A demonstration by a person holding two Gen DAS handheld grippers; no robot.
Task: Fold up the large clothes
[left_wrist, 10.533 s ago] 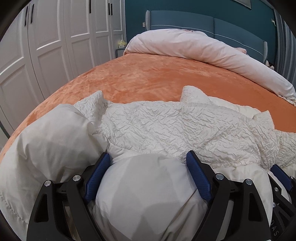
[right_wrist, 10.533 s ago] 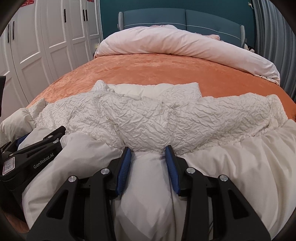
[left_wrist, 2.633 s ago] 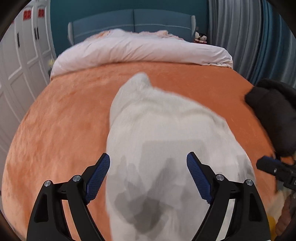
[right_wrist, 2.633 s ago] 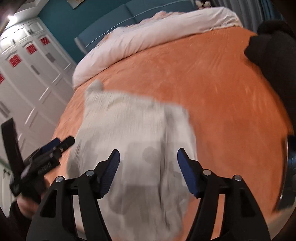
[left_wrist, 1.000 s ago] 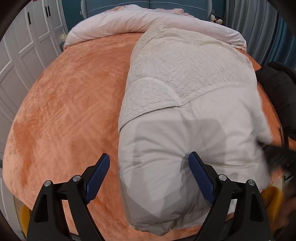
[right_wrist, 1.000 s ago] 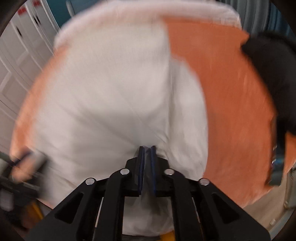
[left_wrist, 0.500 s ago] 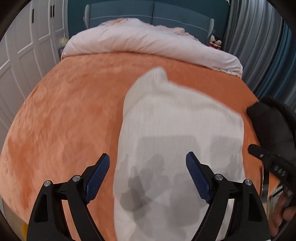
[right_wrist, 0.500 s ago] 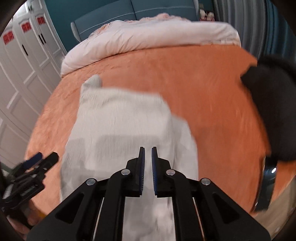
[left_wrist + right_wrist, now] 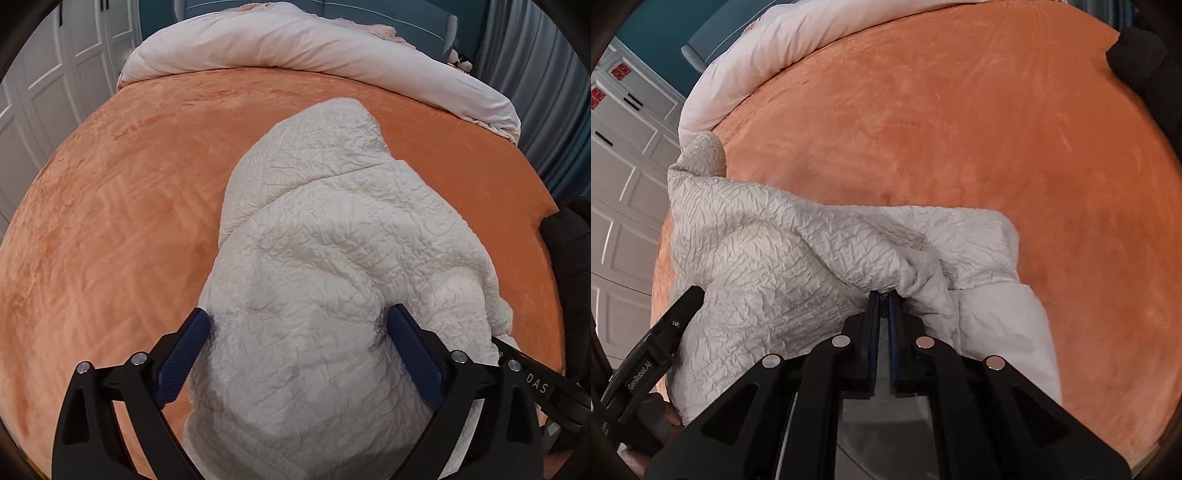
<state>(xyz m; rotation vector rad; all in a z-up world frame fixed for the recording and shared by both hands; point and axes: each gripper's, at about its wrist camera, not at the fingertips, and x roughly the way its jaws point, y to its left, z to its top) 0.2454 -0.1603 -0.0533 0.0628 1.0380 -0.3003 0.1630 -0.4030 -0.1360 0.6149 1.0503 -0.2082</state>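
Left wrist view: a cream, crinkle-textured padded coat (image 9: 332,258) lies bundled lengthwise on the near half of an orange bed cover (image 9: 110,221), with a pale rolled duvet (image 9: 314,55) at the far end. The left gripper (image 9: 299,343) straddles the coat's near bulk, jaws opening wide around it. From the right wrist, the right gripper (image 9: 882,299) is clamped tight on a gathered pinch of fabric. The coat looks folded narrow but lumpy; neat final folds and smoothing seem left.
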